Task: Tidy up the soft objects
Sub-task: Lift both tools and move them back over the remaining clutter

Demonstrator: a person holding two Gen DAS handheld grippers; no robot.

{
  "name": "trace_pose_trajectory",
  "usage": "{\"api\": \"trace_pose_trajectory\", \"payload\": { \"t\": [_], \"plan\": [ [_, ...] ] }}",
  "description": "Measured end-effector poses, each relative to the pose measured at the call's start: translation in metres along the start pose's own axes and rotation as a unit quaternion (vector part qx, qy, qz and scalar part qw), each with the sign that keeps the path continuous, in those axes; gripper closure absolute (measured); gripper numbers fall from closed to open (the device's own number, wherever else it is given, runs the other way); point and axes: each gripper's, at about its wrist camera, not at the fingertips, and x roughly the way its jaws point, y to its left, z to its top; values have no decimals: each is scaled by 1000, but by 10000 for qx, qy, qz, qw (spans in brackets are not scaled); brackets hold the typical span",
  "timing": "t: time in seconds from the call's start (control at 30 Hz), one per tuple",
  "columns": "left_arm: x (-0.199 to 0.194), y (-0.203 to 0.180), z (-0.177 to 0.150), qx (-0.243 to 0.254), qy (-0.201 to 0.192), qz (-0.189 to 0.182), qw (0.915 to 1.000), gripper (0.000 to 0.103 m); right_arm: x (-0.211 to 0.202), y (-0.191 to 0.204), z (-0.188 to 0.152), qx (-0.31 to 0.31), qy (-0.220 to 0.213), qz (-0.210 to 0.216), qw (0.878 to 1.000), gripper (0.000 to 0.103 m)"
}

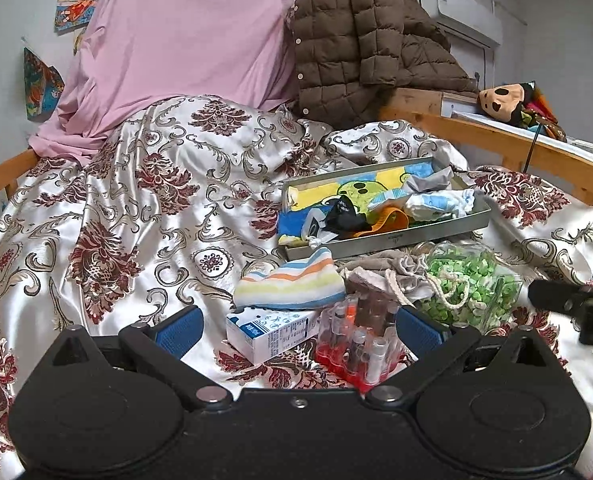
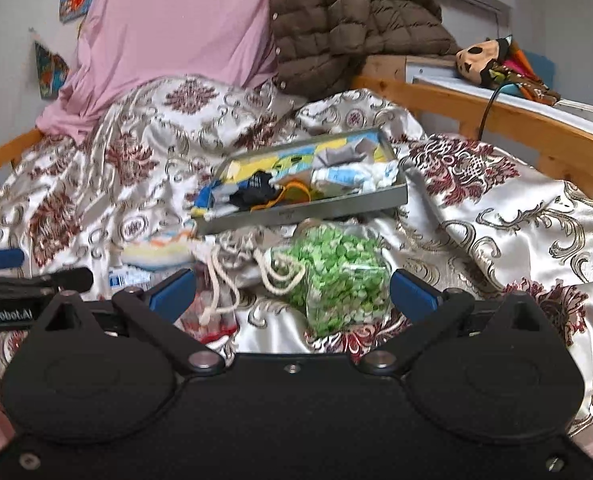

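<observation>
A grey metal tray (image 1: 408,236) (image 2: 296,212) lies on the bed and holds several folded cloths and socks. A striped soft cloth (image 1: 292,280) (image 2: 160,250) lies on the bedspread in front of the tray's left end. A beige drawstring pouch (image 1: 380,272) (image 2: 232,256) lies to its right. My left gripper (image 1: 298,328) is open and empty, with a milk carton (image 1: 272,334) and a pack of vials (image 1: 360,344) between its fingers. My right gripper (image 2: 292,292) is open and empty, with a bag of green pieces (image 2: 340,276) (image 1: 472,288) between its fingers.
The floral satin bedspread (image 1: 144,208) covers the bed. A pink sheet (image 1: 184,32) and a brown quilted jacket (image 1: 360,40) are piled at the back. A wooden rail (image 2: 508,120) runs along the right side. A plush toy (image 1: 504,100) lies beyond it.
</observation>
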Motion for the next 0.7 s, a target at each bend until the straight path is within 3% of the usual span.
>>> {"api": "trace_pose_trajectory", "payload": {
  "t": [0.7],
  "plan": [
    [19, -5, -1, 162, 594, 210, 9979, 1, 45, -6, -5, 89, 785, 46, 9969, 1]
  ]
}}
